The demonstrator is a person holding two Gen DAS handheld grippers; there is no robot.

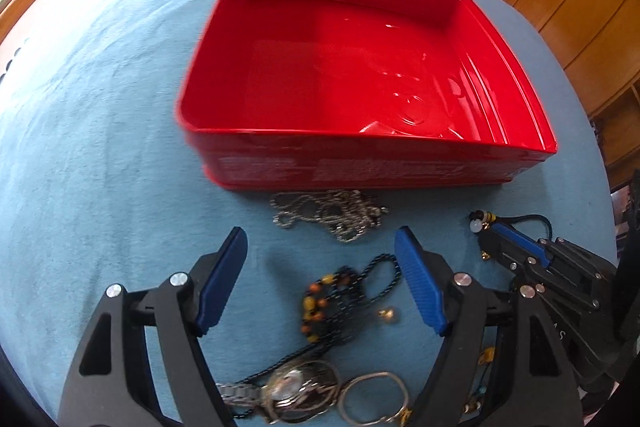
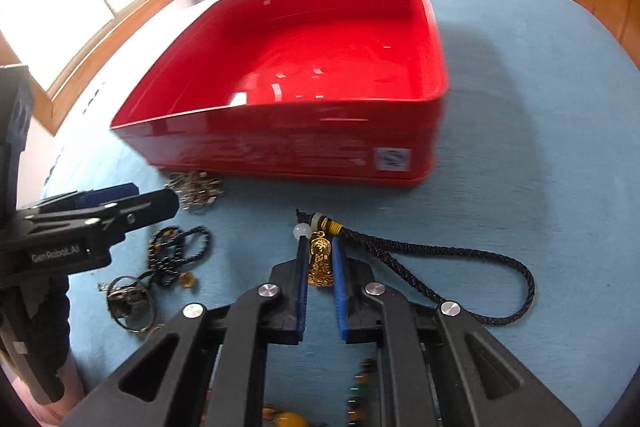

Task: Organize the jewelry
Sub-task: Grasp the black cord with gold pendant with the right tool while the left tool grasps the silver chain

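One gold pendant (image 2: 320, 263) on a black cord (image 2: 460, 279) sits pinched in the nearly closed right claw (image 2: 320, 247) near the red tin (image 2: 280, 143) on the blue bed (image 2: 520, 147); left claw (image 1: 320, 267) wide open, holding nothing, above a beaded cord necklace (image 1: 332, 299).

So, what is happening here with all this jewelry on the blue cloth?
A person is sorting jewelry with two handheld grippers. The right gripper has its fingers closed around a gold pendant on a black cord. The left gripper is open above a beaded necklace. The red tin has no jewelry in it yet, and a silver chain lies just before it.
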